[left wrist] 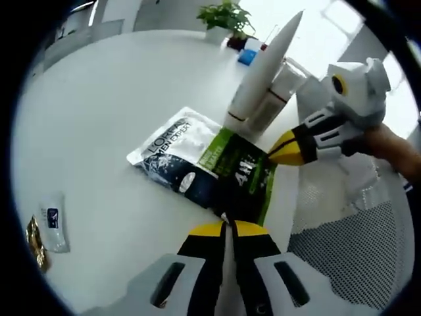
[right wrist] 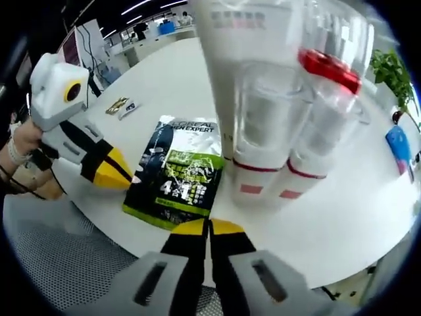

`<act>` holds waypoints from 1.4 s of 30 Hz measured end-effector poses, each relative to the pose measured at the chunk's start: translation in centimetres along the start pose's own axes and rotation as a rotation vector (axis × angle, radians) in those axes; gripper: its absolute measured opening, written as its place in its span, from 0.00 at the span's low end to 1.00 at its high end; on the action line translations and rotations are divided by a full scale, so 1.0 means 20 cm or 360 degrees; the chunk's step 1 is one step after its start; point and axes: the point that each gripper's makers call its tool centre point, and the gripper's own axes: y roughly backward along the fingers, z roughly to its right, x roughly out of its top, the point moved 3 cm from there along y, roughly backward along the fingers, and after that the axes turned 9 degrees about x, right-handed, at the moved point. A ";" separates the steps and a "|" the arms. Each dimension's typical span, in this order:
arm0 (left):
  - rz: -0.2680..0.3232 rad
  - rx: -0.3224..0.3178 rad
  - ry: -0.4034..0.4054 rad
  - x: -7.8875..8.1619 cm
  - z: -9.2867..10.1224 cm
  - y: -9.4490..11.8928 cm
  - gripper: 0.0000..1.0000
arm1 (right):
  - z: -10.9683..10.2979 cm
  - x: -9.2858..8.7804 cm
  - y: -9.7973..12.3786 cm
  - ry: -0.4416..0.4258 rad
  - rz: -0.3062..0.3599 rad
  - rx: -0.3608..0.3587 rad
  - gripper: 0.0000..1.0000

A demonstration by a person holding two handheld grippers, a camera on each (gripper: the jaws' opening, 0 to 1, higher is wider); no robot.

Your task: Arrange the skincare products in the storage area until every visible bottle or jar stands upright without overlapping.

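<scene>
A dark and green L'Oreal Men Expert pouch [left wrist: 204, 164] [right wrist: 177, 171] lies flat on the white table [left wrist: 99, 118]. My left gripper [left wrist: 227, 225] [right wrist: 122, 178] is shut, its yellow tips meeting the pouch's edge. My right gripper [right wrist: 209, 227] [left wrist: 273, 155] is also shut, tips at another edge of the pouch. I cannot tell whether either one pinches the pouch. Just behind it, a tall white tube [left wrist: 263, 72] [right wrist: 250, 79] and a clear-capped bottle with a red band [left wrist: 279, 95] [right wrist: 325, 112] stand upright, close together.
A small white sachet [left wrist: 52, 227] and a gold one [left wrist: 36, 243] lie apart on the table [right wrist: 122, 105]. A potted plant [left wrist: 227, 16] [right wrist: 391, 69] and a blue item [left wrist: 248, 57] [right wrist: 399, 145] sit far back. A mesh chair [left wrist: 348, 243] [right wrist: 59, 257] stands at the table's edge.
</scene>
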 end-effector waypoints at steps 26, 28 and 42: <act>0.0197 0.0120 0.0026 0.00 0.03 0.22 0.24 | -0.08 0.03 0.13 0.0065 0.0093 0.0050 0.15; 0.0280 0.0146 -0.0009 0.02 0.04 0.28 0.25 | -0.10 0.05 0.16 0.0076 0.0129 0.0062 0.18; 0.0398 0.0364 -0.0120 0.01 0.04 0.54 0.49 | -0.18 0.15 0.38 0.0222 0.0302 0.0000 0.60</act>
